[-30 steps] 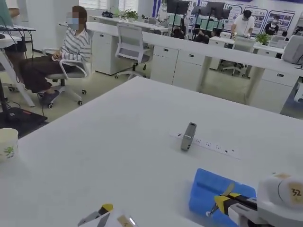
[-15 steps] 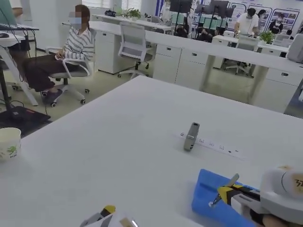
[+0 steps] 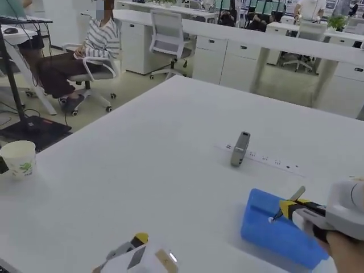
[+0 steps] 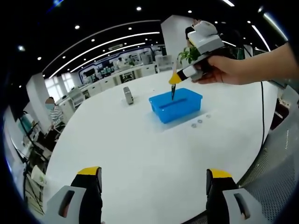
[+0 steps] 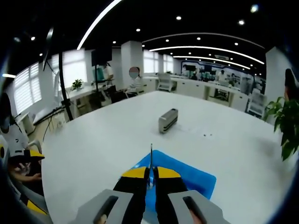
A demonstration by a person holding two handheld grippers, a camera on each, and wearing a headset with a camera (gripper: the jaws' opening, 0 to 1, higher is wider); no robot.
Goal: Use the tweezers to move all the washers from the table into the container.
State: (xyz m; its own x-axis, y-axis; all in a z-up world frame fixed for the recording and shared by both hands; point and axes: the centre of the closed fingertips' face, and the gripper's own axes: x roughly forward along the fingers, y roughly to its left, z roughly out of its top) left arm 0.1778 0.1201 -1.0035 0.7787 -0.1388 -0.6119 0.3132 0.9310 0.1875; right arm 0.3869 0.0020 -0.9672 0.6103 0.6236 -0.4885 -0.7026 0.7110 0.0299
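Note:
The blue container (image 3: 278, 233) sits at the near right of the white table (image 3: 148, 170). My right gripper (image 3: 289, 208) is shut on the thin tweezers (image 3: 275, 216), whose tip hangs over the container's middle. In the right gripper view the tweezers (image 5: 151, 161) stick out forward between the shut jaws (image 5: 150, 176) above the container (image 5: 191, 176). In the left gripper view small washers (image 4: 199, 122) lie on the table beside the container (image 4: 176, 105), below the right gripper (image 4: 184, 74). My left gripper (image 4: 152, 186) is open with nothing in it, low at the table's near edge (image 3: 133, 250).
A grey device (image 3: 239, 149) lies by a white power strip (image 3: 264, 161) beyond the container. A paper cup (image 3: 20, 158) stands at the table's left edge. A person sits on an office chair (image 3: 94, 48) past the table, among desks.
The head view has tilted down. My right gripper with the tweezers has moved from the container's near edge to over its middle.

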